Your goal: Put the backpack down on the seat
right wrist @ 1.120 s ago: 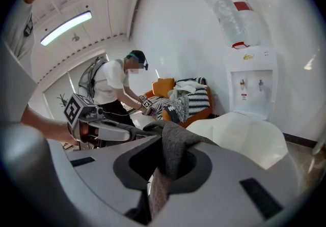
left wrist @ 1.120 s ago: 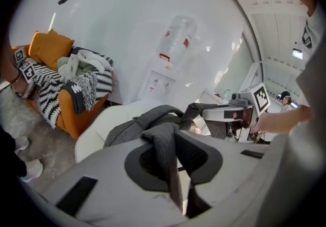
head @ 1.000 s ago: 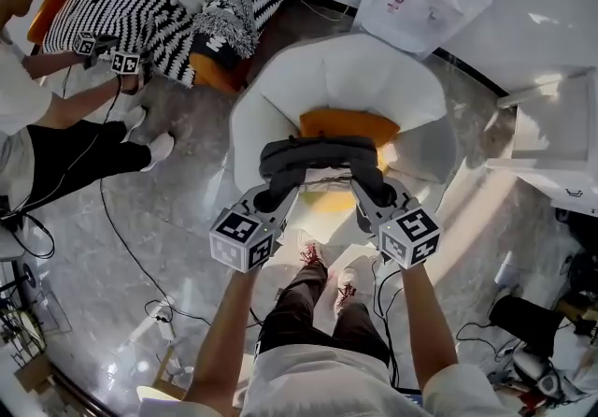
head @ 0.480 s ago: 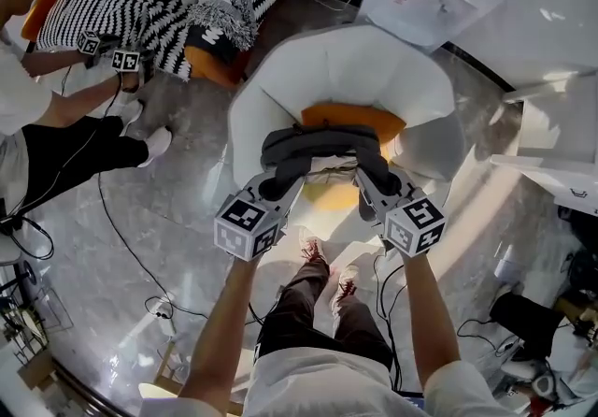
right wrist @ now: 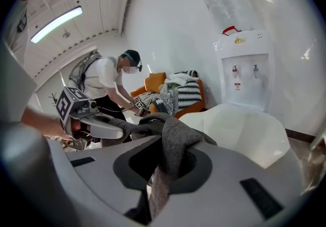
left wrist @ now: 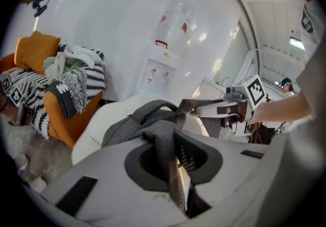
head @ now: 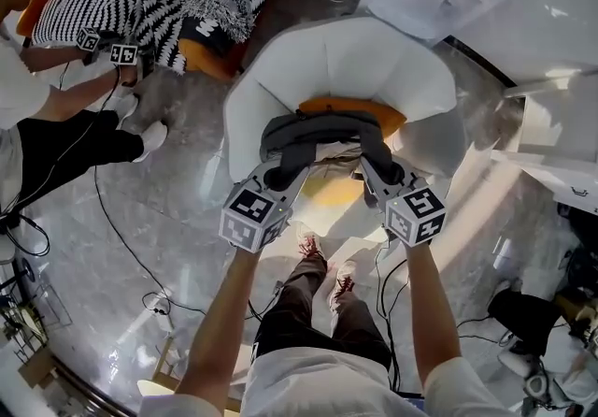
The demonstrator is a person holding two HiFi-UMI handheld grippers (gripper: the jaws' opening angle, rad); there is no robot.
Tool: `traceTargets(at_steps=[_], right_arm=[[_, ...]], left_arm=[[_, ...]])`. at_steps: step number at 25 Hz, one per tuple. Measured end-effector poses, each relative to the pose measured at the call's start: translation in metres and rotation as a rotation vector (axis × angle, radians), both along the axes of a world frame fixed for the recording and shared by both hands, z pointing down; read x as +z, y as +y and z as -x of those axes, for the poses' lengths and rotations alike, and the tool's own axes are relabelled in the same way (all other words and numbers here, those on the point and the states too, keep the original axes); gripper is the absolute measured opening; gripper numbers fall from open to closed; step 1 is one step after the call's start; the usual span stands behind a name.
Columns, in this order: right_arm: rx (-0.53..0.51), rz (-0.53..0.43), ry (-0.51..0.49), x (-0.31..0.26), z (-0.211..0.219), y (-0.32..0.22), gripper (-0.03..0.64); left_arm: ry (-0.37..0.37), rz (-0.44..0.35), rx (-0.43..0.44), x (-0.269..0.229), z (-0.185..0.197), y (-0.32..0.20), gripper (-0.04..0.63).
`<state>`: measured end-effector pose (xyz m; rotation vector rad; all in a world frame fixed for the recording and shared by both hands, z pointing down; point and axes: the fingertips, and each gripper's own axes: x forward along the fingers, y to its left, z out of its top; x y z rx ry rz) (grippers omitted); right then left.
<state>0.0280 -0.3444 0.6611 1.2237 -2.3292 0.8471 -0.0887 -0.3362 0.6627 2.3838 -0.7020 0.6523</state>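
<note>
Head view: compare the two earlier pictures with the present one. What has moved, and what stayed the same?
The dark grey fabric backpack, hanging by its straps from the left hand-held gripper and the right hand-held gripper, has moved in over the white curved chair and now hides more of its orange cushion. Nothing was let go: both grippers stay shut on the straps.

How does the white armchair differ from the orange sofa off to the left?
The white armchair has one orange cushion, with the grey backpack hanging over it; the orange sofa is heaped with striped blankets and clothes. The armchair's shell is white, the sofa's orange. Both stand on the same grey floor.
</note>
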Motion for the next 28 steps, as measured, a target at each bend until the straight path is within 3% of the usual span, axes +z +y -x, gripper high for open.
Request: traceTargets(at_steps=[12, 17, 28], right_arm=[[0.022, 0.024, 0.022, 0.021, -0.013, -0.026, 0.034], [0.031, 0.029, 0.019, 0.03, -0.013, -0.035, 0.034], [0.037, 0.057, 0.004, 0.053, -0.011, -0.054, 0.034]], left_arm=[[-0.046, -0.032, 0.052, 0.02, -0.012, -0.026, 0.061], [-0.033, -0.008, 0.037, 0.027, -0.014, -0.04, 0.06], [-0.082, -0.017, 0.083, 0.051, -0.02, -0.065, 0.06]])
